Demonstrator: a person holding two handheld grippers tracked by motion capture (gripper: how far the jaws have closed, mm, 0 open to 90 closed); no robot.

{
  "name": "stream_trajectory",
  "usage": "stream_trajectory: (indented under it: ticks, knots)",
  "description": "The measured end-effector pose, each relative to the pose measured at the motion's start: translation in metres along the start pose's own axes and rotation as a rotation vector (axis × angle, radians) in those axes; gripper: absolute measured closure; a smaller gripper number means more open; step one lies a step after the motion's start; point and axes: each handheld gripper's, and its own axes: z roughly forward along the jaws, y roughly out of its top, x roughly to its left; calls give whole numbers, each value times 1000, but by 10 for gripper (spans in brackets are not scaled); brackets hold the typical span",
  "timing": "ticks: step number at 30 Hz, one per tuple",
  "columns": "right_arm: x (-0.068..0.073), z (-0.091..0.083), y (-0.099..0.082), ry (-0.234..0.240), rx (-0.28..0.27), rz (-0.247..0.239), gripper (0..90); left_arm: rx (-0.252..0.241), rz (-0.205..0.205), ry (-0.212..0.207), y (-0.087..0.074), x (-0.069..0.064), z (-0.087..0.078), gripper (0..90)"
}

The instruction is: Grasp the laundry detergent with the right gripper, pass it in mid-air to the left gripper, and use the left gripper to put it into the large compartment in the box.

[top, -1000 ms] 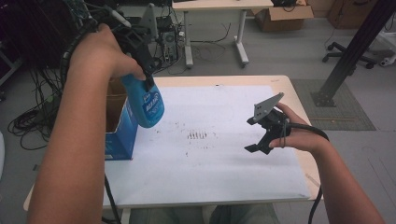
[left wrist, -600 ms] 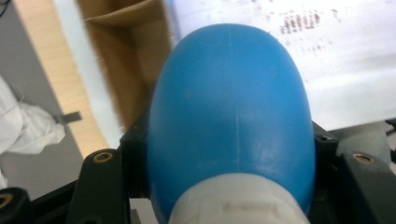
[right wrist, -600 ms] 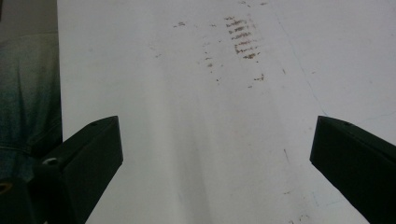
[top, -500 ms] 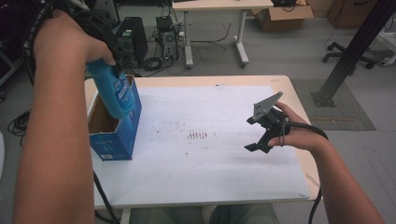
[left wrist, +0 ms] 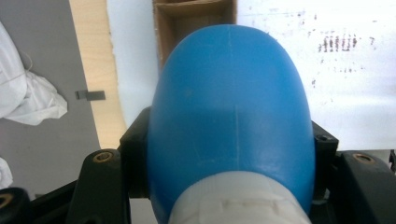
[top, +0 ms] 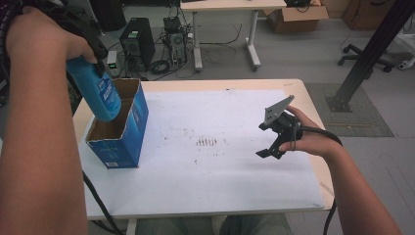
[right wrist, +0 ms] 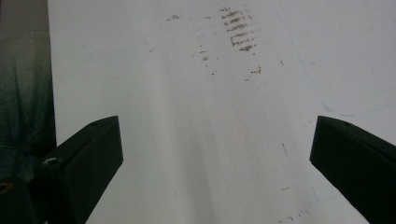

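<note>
A blue plastic bottle (top: pixel 97 91) with a white cap end (left wrist: pixel 236 198) hangs bottom-down over the open top of a blue cardboard box (top: pixel 128 133) at the table's left. My left gripper (top: pixel 93 54) is shut on the bottle near its neck; in the left gripper view the bottle (left wrist: pixel 231 112) sits between both black jaws, with the box's brown inside (left wrist: pixel 194 18) beyond it. My right gripper (top: pixel 268 139) rests at the table's right, open, with nothing between its fingers (right wrist: pixel 88 154) and bare white sheet below.
A white sheet (top: pixel 215 171) with small brown marks (top: pixel 208 142) covers the wooden table (top: pixel 313 105). Behind the table stand a computer tower (top: pixel 137 41), cables, a second table and a cardboard box (top: pixel 293 12). A black post (top: pixel 364 54) rises at the right.
My left gripper has carried the bottle leftward and slightly up, from over the sheet beside the box to above the box's open top. The right gripper has stayed in place.
</note>
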Motion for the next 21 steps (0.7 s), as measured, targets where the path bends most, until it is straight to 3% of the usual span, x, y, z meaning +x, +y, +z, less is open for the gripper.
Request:
stream_trajectory:
  ticks: [8,21]
  knots:
    - [-1,4,2,2,2,0,27,-9,0,7,3,12,12,384]
    - [0,4,-1,-2,1,10,28,2,19,9,9,13,37,384]
